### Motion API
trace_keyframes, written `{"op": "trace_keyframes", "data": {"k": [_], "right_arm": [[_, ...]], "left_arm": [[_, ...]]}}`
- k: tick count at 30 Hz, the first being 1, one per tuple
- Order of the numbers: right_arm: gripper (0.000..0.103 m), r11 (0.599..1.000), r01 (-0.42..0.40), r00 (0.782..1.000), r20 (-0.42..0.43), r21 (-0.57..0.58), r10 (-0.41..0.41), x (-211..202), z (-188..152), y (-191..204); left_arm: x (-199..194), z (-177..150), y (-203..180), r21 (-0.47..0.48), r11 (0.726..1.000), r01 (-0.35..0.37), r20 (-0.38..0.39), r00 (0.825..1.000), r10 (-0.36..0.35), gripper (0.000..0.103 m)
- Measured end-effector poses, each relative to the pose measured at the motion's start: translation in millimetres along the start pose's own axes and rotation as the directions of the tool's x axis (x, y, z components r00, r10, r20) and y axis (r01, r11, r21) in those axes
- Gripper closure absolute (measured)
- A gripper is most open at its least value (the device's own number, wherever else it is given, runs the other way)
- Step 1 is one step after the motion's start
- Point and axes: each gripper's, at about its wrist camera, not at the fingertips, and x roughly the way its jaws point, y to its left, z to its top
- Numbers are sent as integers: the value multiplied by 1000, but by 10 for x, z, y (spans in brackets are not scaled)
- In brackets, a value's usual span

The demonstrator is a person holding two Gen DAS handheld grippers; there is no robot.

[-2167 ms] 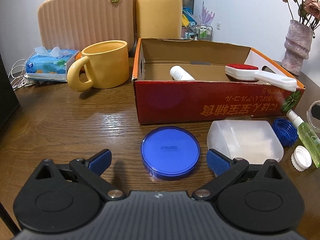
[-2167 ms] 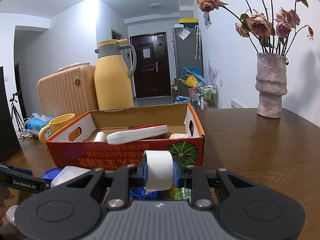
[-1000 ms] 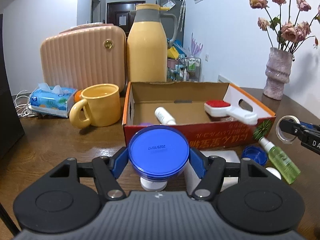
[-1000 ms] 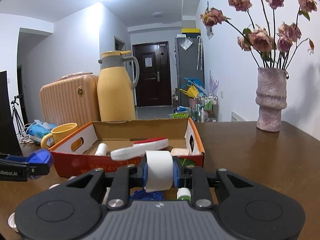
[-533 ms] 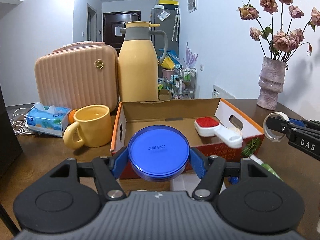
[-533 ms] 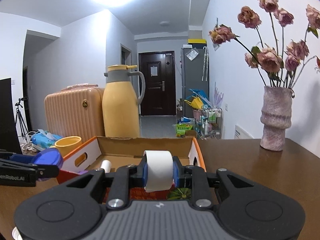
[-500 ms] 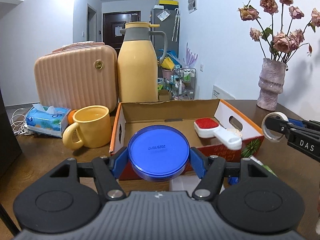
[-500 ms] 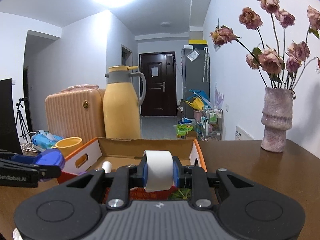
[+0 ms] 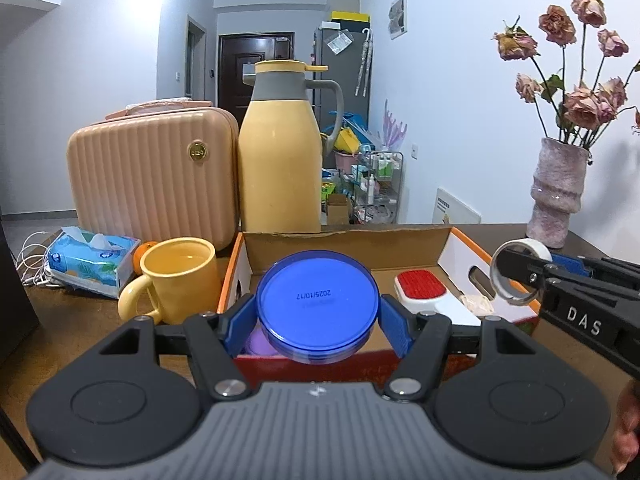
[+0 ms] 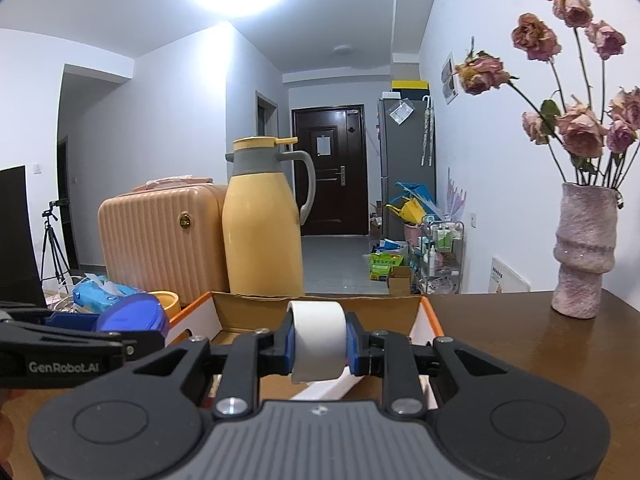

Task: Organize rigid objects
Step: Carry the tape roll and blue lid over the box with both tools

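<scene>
Since a moment earlier both loads had risen over the cardboard box (image 9: 460,240): the left gripper (image 9: 318,322) clenched the blue lid (image 9: 317,304) at frame centre, the right gripper (image 10: 320,346) the white tape roll (image 10: 318,338), so drop-off looked near. The brown wooden table (image 10: 520,340) filled the lower right; a yellow jug (image 9: 280,152) and suitcase (image 9: 152,168) stood upper left in a white room.

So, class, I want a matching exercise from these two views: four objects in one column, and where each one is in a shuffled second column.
Objects:
1. blue round lid
2. white tape roll
3. red-and-white brush
4. yellow mug

Places:
A. lying inside the cardboard box
B. held by the left gripper
C. on the table left of the box
D. held by the right gripper

Pairs: 1-B, 2-D, 3-A, 4-C
</scene>
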Motion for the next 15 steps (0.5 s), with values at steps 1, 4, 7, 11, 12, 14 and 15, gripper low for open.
{"op": "trace_keyframes", "data": {"k": [1, 4, 7, 11, 12, 14, 15], "right_arm": [[80, 1000, -2, 1000, -5, -1, 2, 37, 2, 7], [80, 1000, -12, 1000, -25, 11, 13, 167, 8, 14], [80, 1000, -23, 999, -42, 18, 24, 295, 37, 10], [80, 999, -28, 998, -56, 17, 29, 442, 54, 8], [80, 999, -29, 998, -60, 19, 30, 482, 60, 5], [80, 999, -30, 997, -65, 22, 31, 536, 66, 1], [80, 999, -31, 997, -69, 23, 32, 560, 68, -5]], "left_arm": [[22, 10, 0, 0, 1000, -4, 3, 1000, 4, 36], [95, 47, 10, -5, 1000, -16, 6, 1000, 16, 36], [176, 78, 28, -16, 1000, -20, 0, 1000, 20, 36], [271, 103, 36, -18, 999, -37, 2, 999, 37, 36], [300, 108, 36, -16, 999, -42, 0, 999, 42, 36], [364, 119, 44, -17, 999, -45, -5, 999, 45, 36], [392, 125, 48, -18, 999, -47, -8, 999, 47, 36]]}}
